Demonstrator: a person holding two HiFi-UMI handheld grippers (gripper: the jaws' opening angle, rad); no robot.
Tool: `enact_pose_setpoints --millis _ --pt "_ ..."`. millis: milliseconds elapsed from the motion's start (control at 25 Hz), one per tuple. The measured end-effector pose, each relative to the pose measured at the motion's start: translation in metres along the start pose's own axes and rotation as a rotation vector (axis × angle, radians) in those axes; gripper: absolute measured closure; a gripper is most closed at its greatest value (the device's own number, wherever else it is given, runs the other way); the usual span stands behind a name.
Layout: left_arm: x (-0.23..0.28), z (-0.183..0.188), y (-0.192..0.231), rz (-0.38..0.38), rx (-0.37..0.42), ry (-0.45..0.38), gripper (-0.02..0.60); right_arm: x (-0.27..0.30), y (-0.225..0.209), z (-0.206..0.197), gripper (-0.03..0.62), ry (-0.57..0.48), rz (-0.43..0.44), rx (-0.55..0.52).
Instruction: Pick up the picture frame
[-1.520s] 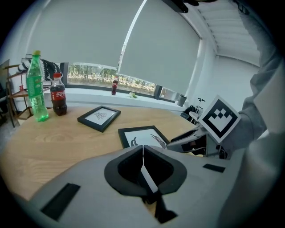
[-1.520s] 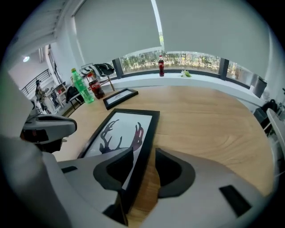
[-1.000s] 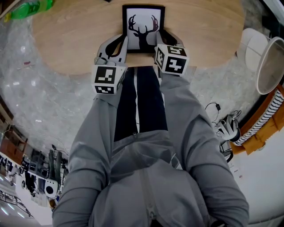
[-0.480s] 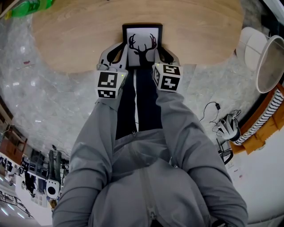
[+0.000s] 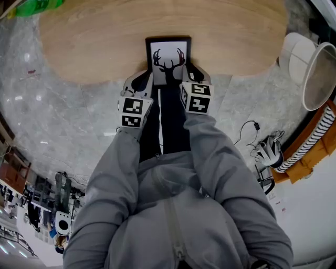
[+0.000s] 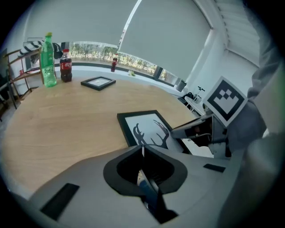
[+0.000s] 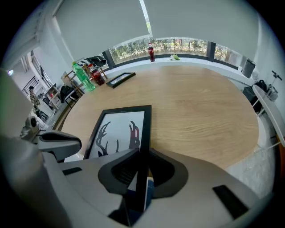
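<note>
Picture frame [image 5: 169, 57] long axis pointing away, right tongs [image 7: 141, 156] pinching its edge, left tongs [image 6: 142, 152] closed

Perhaps an office: wooden table [image 5: 94, 42], marble floor [image 5: 63, 121]

In my head view, the near corners of the picture frame [image 5: 168, 52] hide behind the left gripper [image 5: 143, 80] and right gripper [image 5: 192, 73]; the green bottle [image 5: 37, 8] is cropped. The second frame [image 6: 98, 83] is too small to read.
</note>
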State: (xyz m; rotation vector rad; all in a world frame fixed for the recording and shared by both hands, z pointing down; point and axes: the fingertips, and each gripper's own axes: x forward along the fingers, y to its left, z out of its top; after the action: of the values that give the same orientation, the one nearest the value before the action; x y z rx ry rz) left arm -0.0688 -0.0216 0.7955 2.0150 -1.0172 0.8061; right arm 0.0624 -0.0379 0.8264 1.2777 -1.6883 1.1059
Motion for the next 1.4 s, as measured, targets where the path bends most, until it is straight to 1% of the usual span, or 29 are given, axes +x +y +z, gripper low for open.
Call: enact_pose_setpoints --millis 120,160,200,280,320,360,400,440,480,680,760,920,960,1120,1200,1280,1360,1400 --pt "-0.006 -0.021 -0.011 -0.028 -0.049 0.047 0.559 -0.004 0.0 -0.006 0.516 0.007 0.001 -0.003" --pt "-0.007 -0.027 -0.015 -0.041 -0.064 0.061 0.513 -0.005 0.0 -0.008 0.516 0.007 0.001 -0.004" --pt "-0.008 -0.032 -0.017 -0.05 -0.079 0.074 0.485 -0.005 0.0 -0.009 0.516 0.008 0.001 -0.006" --pt "-0.011 -0.043 -0.019 -0.06 -0.106 0.096 0.478 -0.005 0.001 -0.012 0.516 0.011 0.002 -0.008" --pt "-0.012 -0.049 -0.018 -0.067 -0.125 0.11 0.465 -0.005 0.002 -0.013 0.516 0.014 0.004 -0.01" --pt "-0.011 -0.054 -0.019 -0.078 -0.148 0.126 0.446 -0.006 0.002 -0.014 0.516 0.016 0.006 -0.012" --pt "-0.01 -0.059 -0.019 -0.093 -0.171 0.143 0.413 -0.006 0.003 -0.015 0.516 0.019 0.007 -0.014" --pt "-0.007 -0.063 -0.021 -0.114 -0.191 0.159 0.385 -0.007 0.002 -0.016 0.516 0.022 0.008 -0.017" --pt "-0.004 -0.067 -0.022 -0.14 -0.207 0.173 0.376 -0.007 0.002 -0.017 0.516 0.023 0.009 -0.02" --pt "0.012 -0.079 -0.028 -0.287 -0.25 0.245 0.371 -0.006 0.003 -0.019 0.516 0.028 0.02 -0.038" --pt "0.016 -0.08 -0.031 -0.337 -0.278 0.263 0.371 -0.006 0.001 -0.019 0.516 0.026 0.028 -0.04" --pt "0.013 -0.075 -0.045 -0.44 -0.362 0.255 0.371 -0.013 0.002 -0.023 0.516 0.023 0.052 -0.044" --pt "0.012 -0.074 -0.048 -0.456 -0.378 0.252 0.371 -0.014 0.002 -0.025 0.516 0.023 0.057 -0.046" --pt "0.015 -0.072 -0.051 -0.475 -0.439 0.24 0.371 -0.015 0.003 -0.029 0.516 0.022 0.085 -0.034" --pt "0.016 -0.067 -0.052 -0.486 -0.467 0.22 0.371 -0.017 0.003 -0.031 0.516 0.019 0.114 -0.026" --pt "0.018 -0.06 -0.055 -0.5 -0.479 0.195 0.371 -0.017 0.004 -0.034 0.516 0.019 0.141 -0.023" --pt "0.022 -0.05 -0.06 -0.524 -0.492 0.167 0.384 -0.016 0.005 -0.036 0.516 0.025 0.156 -0.024" --pt "0.024 -0.044 -0.062 -0.536 -0.499 0.152 0.401 -0.016 0.005 -0.037 0.516 0.028 0.16 -0.023"
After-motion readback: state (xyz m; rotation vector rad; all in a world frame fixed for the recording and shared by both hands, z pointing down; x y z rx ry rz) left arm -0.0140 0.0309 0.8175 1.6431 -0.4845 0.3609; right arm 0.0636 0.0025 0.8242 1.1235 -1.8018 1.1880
